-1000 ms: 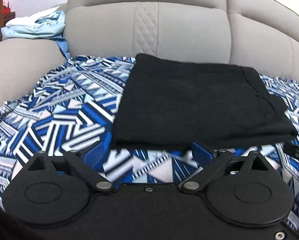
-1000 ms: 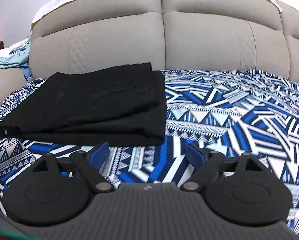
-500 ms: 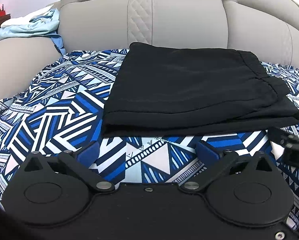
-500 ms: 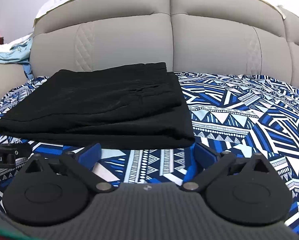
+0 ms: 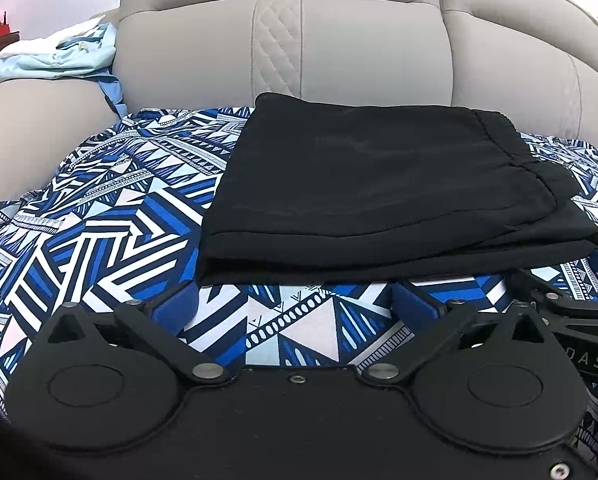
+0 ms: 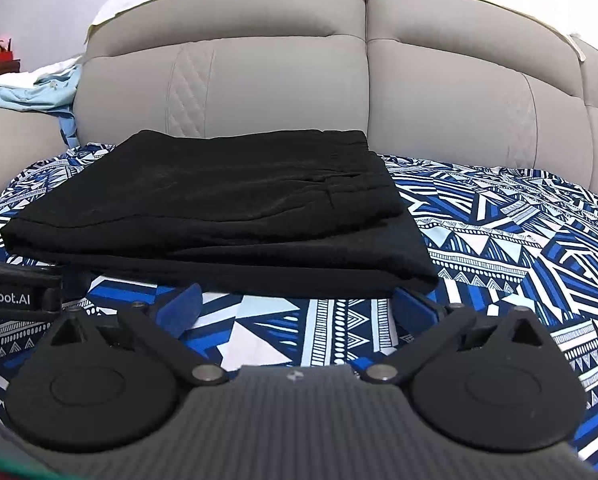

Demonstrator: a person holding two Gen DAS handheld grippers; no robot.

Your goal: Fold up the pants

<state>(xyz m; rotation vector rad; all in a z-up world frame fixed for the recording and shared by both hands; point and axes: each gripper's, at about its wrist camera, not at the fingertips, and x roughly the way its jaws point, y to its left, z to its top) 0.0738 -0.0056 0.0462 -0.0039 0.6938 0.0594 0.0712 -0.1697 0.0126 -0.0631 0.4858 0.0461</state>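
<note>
Black pants lie folded into a flat rectangular stack on the blue-and-white patterned sheet, with the elastic waistband on the right side of the stack. My left gripper stands open just in front of the stack's near edge, with only sheet between its blue pads. In the right wrist view the same pants sit ahead and to the left. My right gripper is open too, close to the stack's near right corner, holding nothing. Each gripper's body shows at the edge of the other's view.
A grey padded headboard rises behind the pants. Light blue and white clothes are piled on the grey side cushion at the far left. The patterned sheet spreads out to the right of the stack.
Both grippers have opened to their widest. The right gripper has shifted across the bed, so the pants sit more central in its view. The left view has drawn back slightly from the stack.
</note>
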